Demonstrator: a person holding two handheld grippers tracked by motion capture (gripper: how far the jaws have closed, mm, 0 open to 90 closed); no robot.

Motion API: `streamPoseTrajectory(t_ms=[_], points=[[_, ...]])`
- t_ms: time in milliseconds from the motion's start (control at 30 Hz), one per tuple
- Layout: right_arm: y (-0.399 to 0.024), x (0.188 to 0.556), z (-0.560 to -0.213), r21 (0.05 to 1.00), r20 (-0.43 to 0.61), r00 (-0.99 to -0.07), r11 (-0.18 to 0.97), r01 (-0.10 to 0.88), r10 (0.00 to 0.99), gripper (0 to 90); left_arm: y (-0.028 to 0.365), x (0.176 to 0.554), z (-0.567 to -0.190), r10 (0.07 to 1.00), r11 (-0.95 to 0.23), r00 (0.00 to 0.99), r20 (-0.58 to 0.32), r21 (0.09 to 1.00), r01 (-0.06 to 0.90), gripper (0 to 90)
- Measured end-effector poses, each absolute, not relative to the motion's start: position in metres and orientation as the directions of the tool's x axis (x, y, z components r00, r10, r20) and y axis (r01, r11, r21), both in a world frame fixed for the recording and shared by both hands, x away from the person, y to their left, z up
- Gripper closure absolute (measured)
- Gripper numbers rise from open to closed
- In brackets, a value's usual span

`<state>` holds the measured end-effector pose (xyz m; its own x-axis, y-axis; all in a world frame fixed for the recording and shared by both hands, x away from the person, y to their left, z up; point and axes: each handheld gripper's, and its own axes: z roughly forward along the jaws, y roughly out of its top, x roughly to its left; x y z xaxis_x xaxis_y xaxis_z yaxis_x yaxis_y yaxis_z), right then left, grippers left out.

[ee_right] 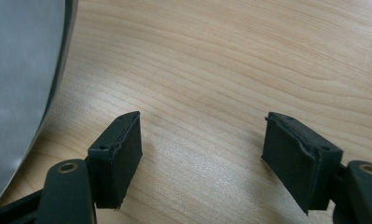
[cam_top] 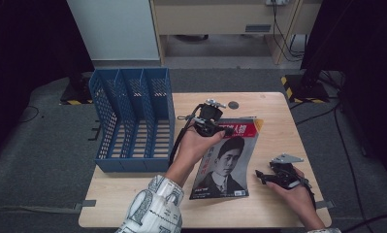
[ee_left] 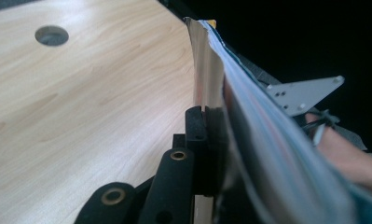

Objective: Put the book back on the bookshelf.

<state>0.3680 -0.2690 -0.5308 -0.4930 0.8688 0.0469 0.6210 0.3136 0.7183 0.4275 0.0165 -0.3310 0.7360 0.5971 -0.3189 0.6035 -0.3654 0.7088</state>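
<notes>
Blue file rack (cam_top: 133, 121) on bench (cam_top: 133, 194) at left, slots empty. Left tongs (cam_top: 211, 127) clamped on magazine (cam_top: 225, 165) top edge, far end raised off bench. Right tongs (cam_top: 260, 175) wide, holding nothing, beside magazine. Grip done; lifting into rack slot left.

You've got 1 magazine (cam_top: 225, 162), 1 blue file rack (cam_top: 133, 121) w/ 3 slots, 1 desk (cam_top: 273, 109) w/ 1 cable hole (cam_top: 233, 105). 2 hand-held grippers: left hand-held gripper (cam_top: 223, 130), right hand-held gripper (cam_top: 259, 175). 2 jaws ea.
</notes>
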Motion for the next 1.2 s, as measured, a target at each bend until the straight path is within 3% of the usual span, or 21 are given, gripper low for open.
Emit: streamPoseTrajectory(t_ms=[433, 1200], points=[[-0.258, 0.365, -0.538, 0.727, 0.011, -0.517, 0.348, 0.592, 0.856, 13.1, 0.023, 0.428, -0.302, 0.575, -0.325, 0.741, -0.346, 0.735, 0.595, 86.5], [-0.257, 0.363, -0.538, 0.723, 0.008, -0.516, 0.351, 0.595, 0.857, 11.9, 0.033, 0.423, -0.271, 0.568, -0.303, 0.741, -0.359, 0.746, 0.593, 86.5]])
